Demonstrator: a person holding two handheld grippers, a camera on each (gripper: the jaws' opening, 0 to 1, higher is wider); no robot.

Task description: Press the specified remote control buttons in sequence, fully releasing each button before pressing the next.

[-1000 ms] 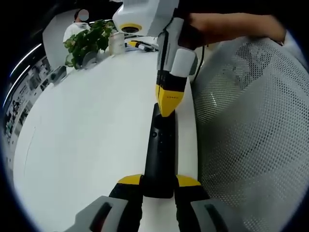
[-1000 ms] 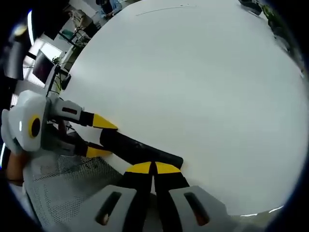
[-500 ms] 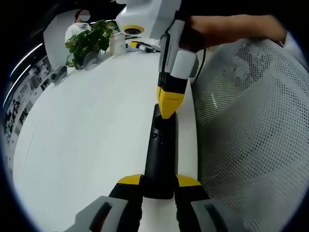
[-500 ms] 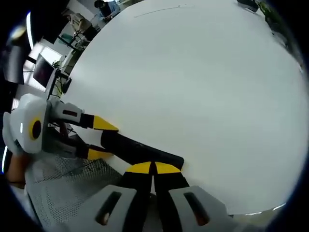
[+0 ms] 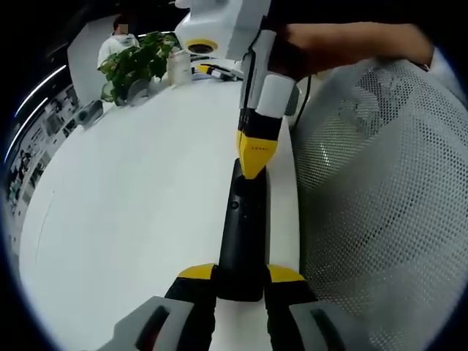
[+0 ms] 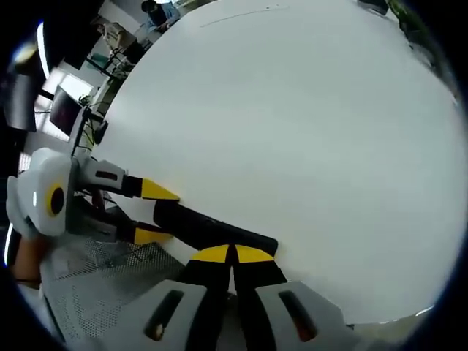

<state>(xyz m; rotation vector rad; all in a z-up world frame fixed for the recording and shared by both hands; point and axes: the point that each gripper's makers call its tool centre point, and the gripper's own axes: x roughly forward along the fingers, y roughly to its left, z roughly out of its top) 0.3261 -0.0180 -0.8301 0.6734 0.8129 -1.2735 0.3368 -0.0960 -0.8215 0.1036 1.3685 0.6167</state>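
A long black remote [image 5: 243, 227] lies lengthwise along the near edge of the white table [image 5: 131, 190]. My left gripper [image 5: 241, 273] is shut on its near end, a yellow tip on each side. My right gripper [image 5: 252, 162] comes down from above with its yellow tips shut together, their point resting on the remote's far end. In the right gripper view, the right gripper [image 6: 232, 253] sits shut right over one end of the remote [image 6: 212, 227]. The left gripper [image 6: 153, 213] clamps the other end from the left.
A white mesh chair back [image 5: 380, 212] stands close along the table's edge beside the remote. At the far end of the table are a green plant [image 5: 135, 62], a white bottle [image 5: 176, 66] and small items. A person [image 5: 117, 40] stands behind them.
Both views have shifted very slightly. The remote and both grippers keep the same places relative to each other.
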